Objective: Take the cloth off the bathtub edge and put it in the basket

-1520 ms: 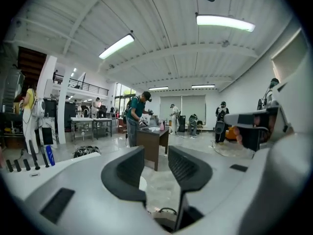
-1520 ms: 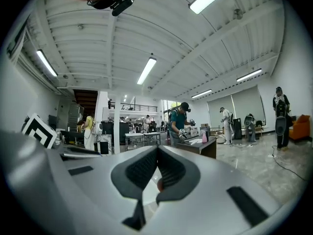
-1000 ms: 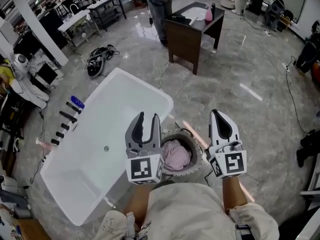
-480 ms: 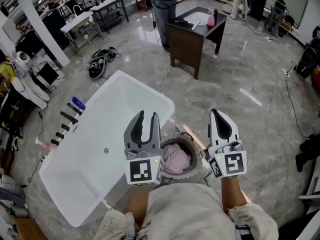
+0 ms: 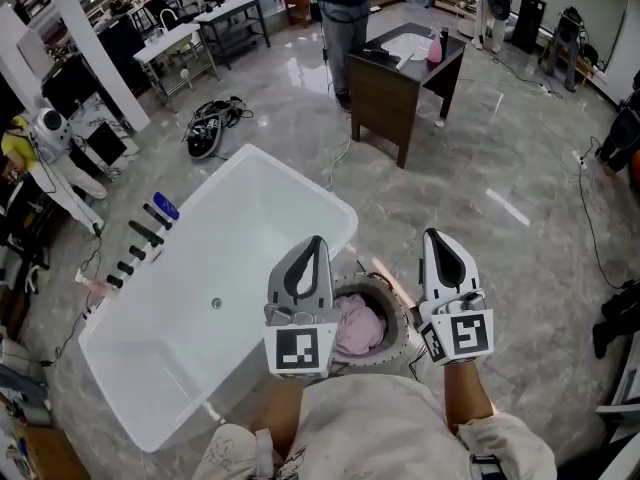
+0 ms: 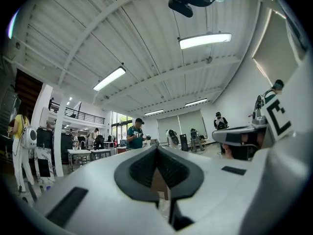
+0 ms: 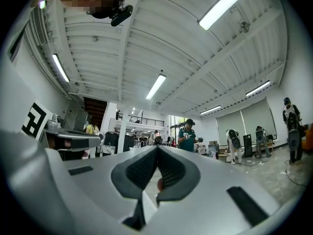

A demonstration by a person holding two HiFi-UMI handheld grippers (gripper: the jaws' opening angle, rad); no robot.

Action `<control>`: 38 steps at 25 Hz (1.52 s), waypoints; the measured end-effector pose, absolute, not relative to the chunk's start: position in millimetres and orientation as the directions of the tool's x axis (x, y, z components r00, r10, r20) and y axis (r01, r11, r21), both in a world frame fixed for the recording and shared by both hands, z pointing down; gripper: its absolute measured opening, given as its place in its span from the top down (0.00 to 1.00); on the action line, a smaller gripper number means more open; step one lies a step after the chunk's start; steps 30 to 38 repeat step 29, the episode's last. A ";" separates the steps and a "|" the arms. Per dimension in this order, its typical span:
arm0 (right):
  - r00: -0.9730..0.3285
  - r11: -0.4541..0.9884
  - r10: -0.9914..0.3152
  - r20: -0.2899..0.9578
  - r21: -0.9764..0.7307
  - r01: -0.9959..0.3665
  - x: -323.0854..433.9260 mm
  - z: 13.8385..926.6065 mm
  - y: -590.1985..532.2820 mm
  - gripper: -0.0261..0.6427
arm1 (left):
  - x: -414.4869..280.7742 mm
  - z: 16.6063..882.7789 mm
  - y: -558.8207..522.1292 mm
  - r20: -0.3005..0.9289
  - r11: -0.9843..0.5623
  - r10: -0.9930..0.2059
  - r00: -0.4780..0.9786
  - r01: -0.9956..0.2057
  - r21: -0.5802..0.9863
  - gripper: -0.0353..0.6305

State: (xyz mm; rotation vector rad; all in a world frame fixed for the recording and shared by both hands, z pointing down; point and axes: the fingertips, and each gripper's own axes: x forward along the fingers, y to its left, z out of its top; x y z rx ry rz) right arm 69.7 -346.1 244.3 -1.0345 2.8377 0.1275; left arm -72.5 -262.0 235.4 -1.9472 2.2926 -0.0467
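finishing, it seems: cloth [image 5: 357, 324] in basket [image 5: 396, 306]; left gripper [image 5: 313, 244] fingers just closed, empty; right gripper [image 5: 443, 240] fingers together, empty; next, withdraw.

No legible text anywhere — any print seems too small.

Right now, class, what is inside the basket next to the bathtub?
A crumpled pink cloth lies inside the basket. The left tool, its jaws just closed on nothing, blocks the basket's left side; the cloth hides its bottom.
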 end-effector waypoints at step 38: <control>-0.789 0.782 -0.607 -0.097 0.105 -0.615 63.3 256.2 -330.6 0.98 | -79.4 247.3 -248.6 -0.054 0.204 -0.978 -0.201 -0.976 -0.073 0.94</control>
